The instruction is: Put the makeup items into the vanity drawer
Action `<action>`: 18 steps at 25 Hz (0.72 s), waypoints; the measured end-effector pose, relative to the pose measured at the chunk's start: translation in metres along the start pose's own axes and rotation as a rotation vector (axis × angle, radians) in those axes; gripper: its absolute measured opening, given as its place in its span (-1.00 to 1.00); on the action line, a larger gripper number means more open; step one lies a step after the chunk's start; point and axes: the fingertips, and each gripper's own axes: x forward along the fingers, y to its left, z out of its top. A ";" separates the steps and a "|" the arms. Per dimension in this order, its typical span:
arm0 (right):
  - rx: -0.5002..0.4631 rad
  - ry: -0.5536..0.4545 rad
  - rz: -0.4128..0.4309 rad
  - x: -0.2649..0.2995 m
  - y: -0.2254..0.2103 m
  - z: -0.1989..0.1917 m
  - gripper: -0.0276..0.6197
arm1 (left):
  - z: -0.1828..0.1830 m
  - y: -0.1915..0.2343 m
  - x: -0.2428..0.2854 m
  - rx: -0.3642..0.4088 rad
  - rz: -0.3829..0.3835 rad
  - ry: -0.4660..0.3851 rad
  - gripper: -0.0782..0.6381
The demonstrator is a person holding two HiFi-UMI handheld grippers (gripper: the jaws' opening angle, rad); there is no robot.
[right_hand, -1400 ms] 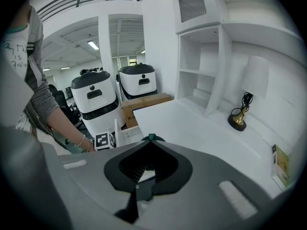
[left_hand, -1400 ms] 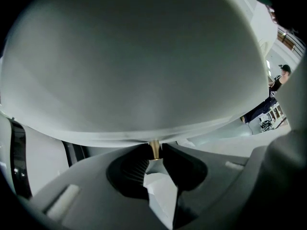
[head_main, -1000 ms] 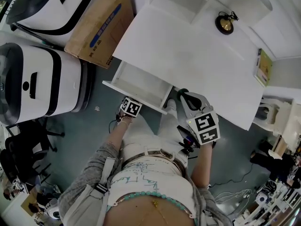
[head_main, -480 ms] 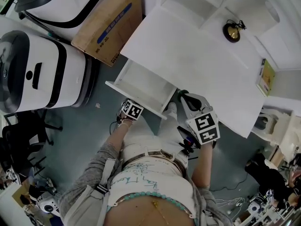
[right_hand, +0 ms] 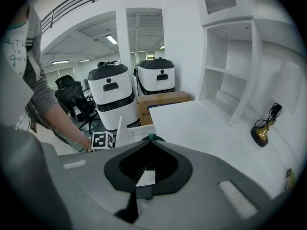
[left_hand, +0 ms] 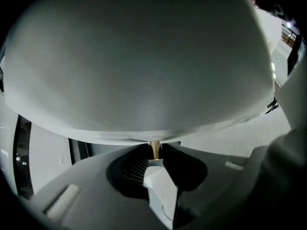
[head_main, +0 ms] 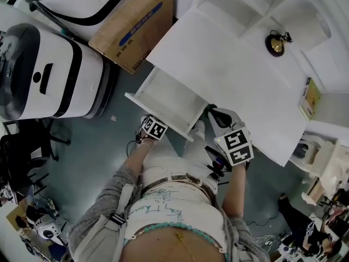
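The white vanity table [head_main: 234,86] has its drawer [head_main: 170,100] pulled open at the front left, and the part of its inside that shows holds nothing. My left gripper [head_main: 158,125] is at the drawer's front panel. In the left gripper view it [left_hand: 154,155] is shut on the small brass drawer knob [left_hand: 154,148]. My right gripper [head_main: 210,109] hovers by the table's front edge, right of the drawer. In the right gripper view it [right_hand: 151,141] is shut, with a small green tip [right_hand: 151,137] poking out between the jaw ends.
A brass ornament [head_main: 276,43] and a book [head_main: 308,98] lie at the table's far right. A cardboard box [head_main: 133,29] and two white-and-black machines [head_main: 49,75] stand left of the table. Open shelves [right_hand: 230,66] rise behind the tabletop.
The drawer looks drawn slightly further out, with the left gripper still on its front. The head view has shifted a little; the right gripper holds its place.
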 end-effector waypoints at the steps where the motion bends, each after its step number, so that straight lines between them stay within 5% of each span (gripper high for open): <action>1: -0.005 0.002 0.006 0.002 0.000 0.000 -0.82 | 0.000 0.000 0.000 -0.003 0.001 0.000 -0.52; 18: -0.074 0.047 0.138 0.053 0.013 -0.004 -0.82 | 0.000 0.002 0.001 -0.033 0.003 0.002 -0.52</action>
